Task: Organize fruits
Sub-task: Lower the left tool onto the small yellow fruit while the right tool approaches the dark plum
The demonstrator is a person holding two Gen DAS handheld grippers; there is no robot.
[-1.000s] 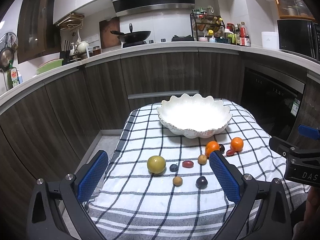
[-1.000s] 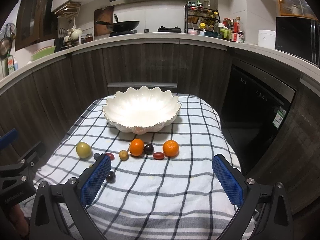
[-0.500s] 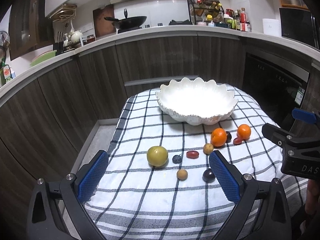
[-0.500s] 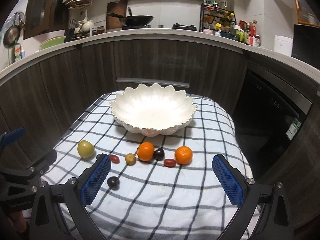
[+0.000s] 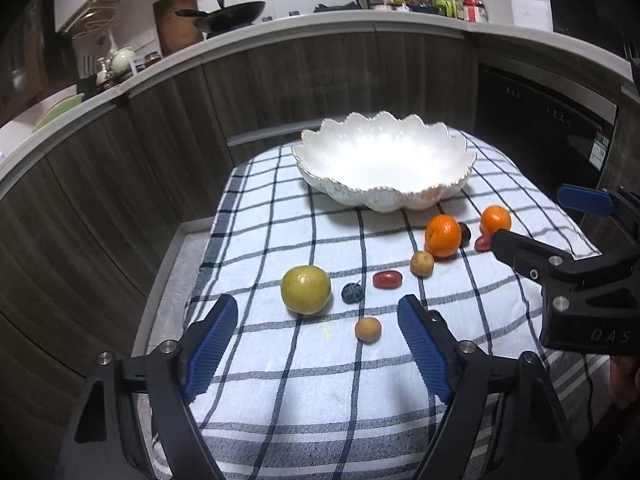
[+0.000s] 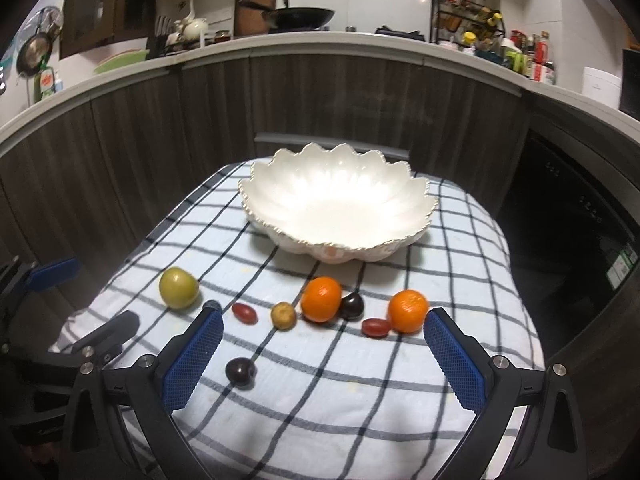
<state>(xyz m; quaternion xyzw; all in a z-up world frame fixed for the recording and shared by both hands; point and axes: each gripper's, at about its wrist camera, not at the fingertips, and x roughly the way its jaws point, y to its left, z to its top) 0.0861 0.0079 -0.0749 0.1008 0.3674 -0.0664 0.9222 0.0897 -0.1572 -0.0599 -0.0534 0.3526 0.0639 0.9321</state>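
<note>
The left gripper [image 5: 318,312] is closing with nothing between its pads. The right gripper [image 6: 322,326] gapes wide, holding nothing. Fruits lie on the checked cloth [image 6: 320,408] at six o'clock from the bowl [image 6: 336,204]: lime [image 5: 306,290], oranges [image 6: 321,299], plum [image 6: 240,372].

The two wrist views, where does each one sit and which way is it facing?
Left wrist: on the left hand-held gripper, jaws closing on nothing, angled down at the green fruit and bowl; the right hand-held gripper shows at right.
Right wrist: on the right hand-held gripper, open, angled down at two oranges; the left one shows at left.
Shared: bowl, checked cloth, fruit row.
</note>
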